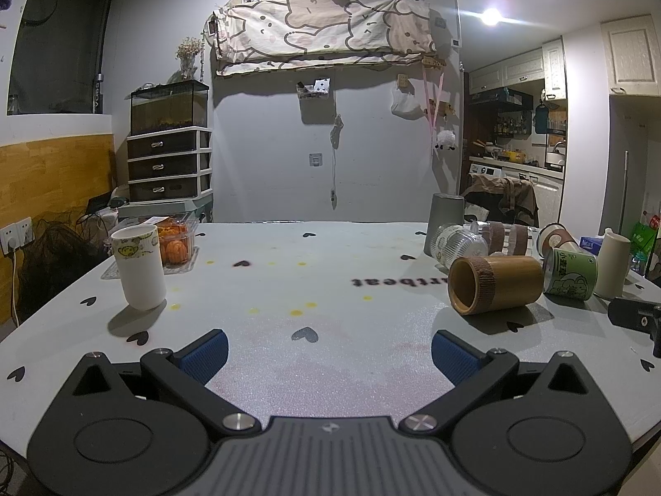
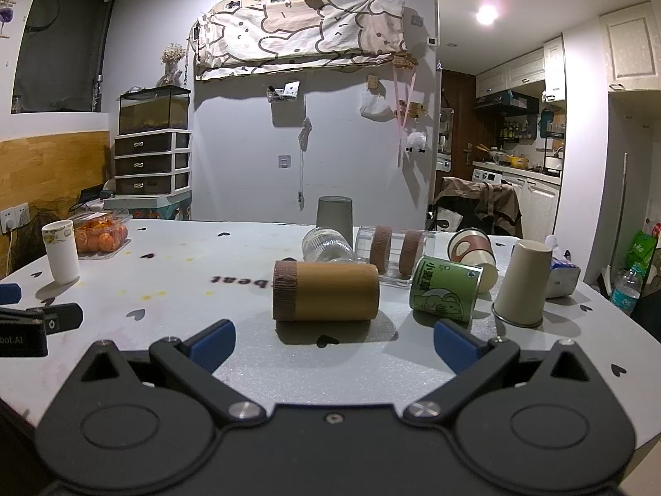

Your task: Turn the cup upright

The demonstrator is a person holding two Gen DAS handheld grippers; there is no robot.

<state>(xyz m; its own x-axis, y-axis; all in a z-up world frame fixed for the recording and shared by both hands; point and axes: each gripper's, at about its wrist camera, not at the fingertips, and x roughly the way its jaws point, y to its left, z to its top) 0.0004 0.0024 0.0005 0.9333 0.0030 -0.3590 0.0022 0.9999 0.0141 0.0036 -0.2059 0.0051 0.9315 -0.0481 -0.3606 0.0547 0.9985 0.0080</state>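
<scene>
A brown bamboo-look cup [image 2: 326, 291] lies on its side on the grey table [image 2: 231, 248], just ahead of my right gripper [image 2: 332, 345], which is open and empty. The cup also shows in the left wrist view [image 1: 493, 285], its mouth turned toward the camera. A green paper cup [image 2: 446, 289] lies on its side to its right. A beige cup [image 2: 522, 285] and a grey cup [image 2: 334, 213] stand upside down. A white cup [image 1: 138, 266] stands upright at the left. My left gripper [image 1: 328, 351] is open and empty over bare table.
Clear plastic cups [image 2: 326, 244], a clear cup with brown sleeves [image 2: 390, 252] and a brown-and-white paper cup [image 2: 473, 250] lie on their sides behind. A box of oranges [image 2: 101, 233] sits at the far left. The left gripper's body [image 2: 24, 326] shows at the left edge.
</scene>
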